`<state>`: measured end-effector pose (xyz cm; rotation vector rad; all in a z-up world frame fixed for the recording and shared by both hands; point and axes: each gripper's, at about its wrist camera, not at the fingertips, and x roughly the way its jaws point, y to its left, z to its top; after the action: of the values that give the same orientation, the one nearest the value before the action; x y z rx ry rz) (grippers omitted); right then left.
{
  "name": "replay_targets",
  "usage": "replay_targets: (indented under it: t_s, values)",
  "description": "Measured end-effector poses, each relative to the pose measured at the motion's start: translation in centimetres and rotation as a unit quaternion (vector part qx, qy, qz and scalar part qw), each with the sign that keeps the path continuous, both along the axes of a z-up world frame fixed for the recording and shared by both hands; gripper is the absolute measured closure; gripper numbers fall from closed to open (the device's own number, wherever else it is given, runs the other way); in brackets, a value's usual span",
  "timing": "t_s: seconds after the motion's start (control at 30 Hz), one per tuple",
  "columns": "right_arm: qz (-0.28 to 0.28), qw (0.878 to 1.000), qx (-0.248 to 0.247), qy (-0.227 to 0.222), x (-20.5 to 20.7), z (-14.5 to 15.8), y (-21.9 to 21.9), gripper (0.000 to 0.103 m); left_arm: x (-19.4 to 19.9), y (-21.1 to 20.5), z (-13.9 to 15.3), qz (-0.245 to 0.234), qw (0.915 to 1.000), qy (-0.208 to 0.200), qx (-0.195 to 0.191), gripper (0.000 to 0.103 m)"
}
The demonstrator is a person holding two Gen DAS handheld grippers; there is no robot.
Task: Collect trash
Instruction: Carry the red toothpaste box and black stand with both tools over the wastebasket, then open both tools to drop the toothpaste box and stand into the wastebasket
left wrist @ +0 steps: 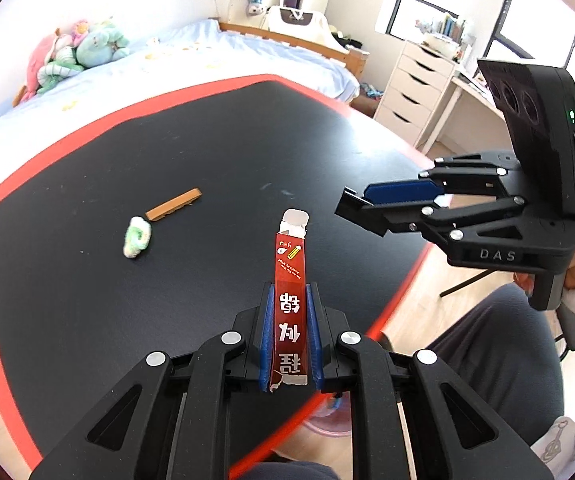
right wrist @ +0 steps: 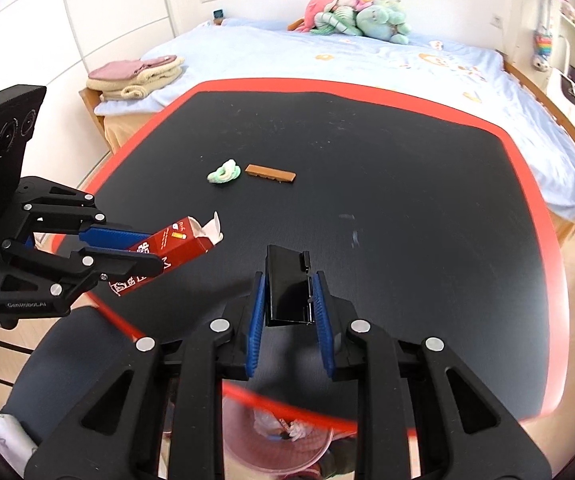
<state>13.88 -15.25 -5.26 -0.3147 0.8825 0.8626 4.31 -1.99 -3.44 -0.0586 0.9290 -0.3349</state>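
Observation:
My left gripper (left wrist: 290,292) is shut on a long red carton (left wrist: 289,264) with white characters; its torn white flap points away, above the black table (left wrist: 227,140). The right wrist view shows that same gripper (right wrist: 155,252) and carton (right wrist: 183,242) over the table's near left edge. My right gripper (right wrist: 289,280) is shut on a flat black plastic piece (right wrist: 287,292); the left wrist view has this gripper (left wrist: 351,208) at the right. A brown strip (left wrist: 173,204) (right wrist: 270,173) and a green-white wad (left wrist: 137,237) (right wrist: 224,172) lie on the table, apart from both grippers.
A pink bin (right wrist: 279,440) holding scraps stands below the table's near red edge (right wrist: 287,408). A person's dark-trousered legs (left wrist: 487,352) are beside it. A bed (right wrist: 367,56) with plush toys (right wrist: 359,12) lies beyond the table, white drawers (left wrist: 415,88) to the right.

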Motion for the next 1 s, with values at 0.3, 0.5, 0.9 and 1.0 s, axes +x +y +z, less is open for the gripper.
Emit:
replay_targets:
  t_s: [0.3, 0.5, 0.9, 1.0]
  values:
    - [-0.033, 0.999, 0.017, -0.001, -5.2, 1.3, -4.2, 0.08, -3.1, -3.2, 0.6, -0.018, 0.9997, -0.005, -0.014, 0.088]
    - [-0.052, 0.998, 0.018, 0.006, -8.6, 1.0, -6.8, 0.08, -5.3, -5.3, -0.2, -0.03, 0.9994, 0.008, -0.015, 0.088]
    - [-0.064, 0.997, 0.008, 0.034, -12.8, -1.5, -9.1, 0.08, -7.6, -8.0, -2.3, -0.053, 0.998, 0.033, -0.008, 0.088]
    - [-0.063, 0.997, 0.009, 0.036, -13.1, -1.7, -9.2, 0.08, -7.7, -8.3, -2.3, -0.057, 0.9978, 0.033, -0.005, 0.088]
